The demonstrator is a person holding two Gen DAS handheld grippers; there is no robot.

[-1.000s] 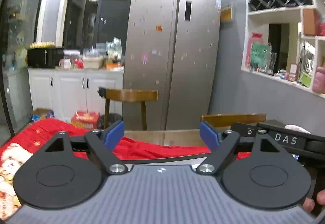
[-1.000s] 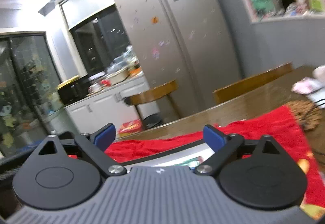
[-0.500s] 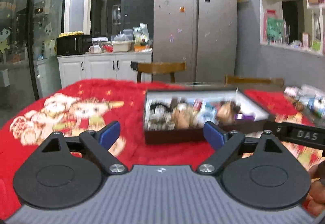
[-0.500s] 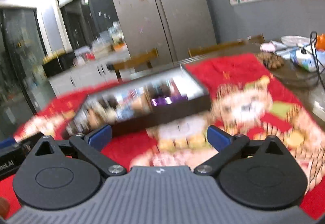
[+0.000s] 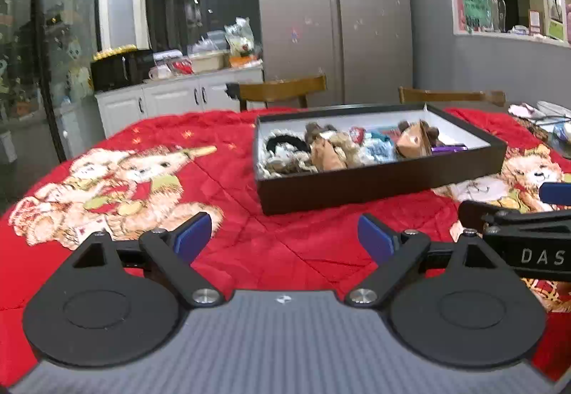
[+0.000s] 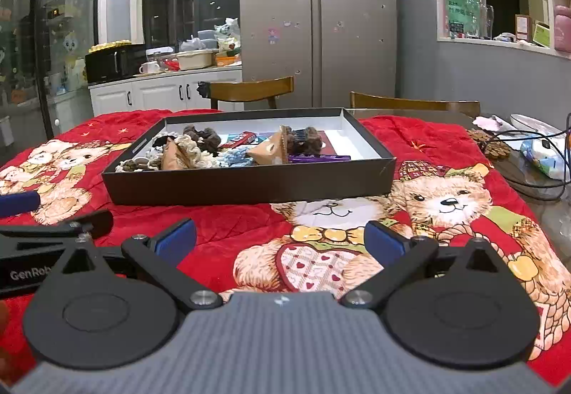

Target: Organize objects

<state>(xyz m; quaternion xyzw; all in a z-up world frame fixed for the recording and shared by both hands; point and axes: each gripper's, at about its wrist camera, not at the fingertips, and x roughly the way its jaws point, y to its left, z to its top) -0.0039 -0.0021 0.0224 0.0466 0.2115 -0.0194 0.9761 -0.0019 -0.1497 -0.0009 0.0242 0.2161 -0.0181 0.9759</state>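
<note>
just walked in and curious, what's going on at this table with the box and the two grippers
A person holds a gripper in each hand over a table covered by a red bear-print blanket. A shallow dark box sits on the blanket, filled with a jumble of small things, including a purple bar and a black loop. The left gripper and right gripper are both open and empty, short of the box. Nothing has been picked up yet.
</note>
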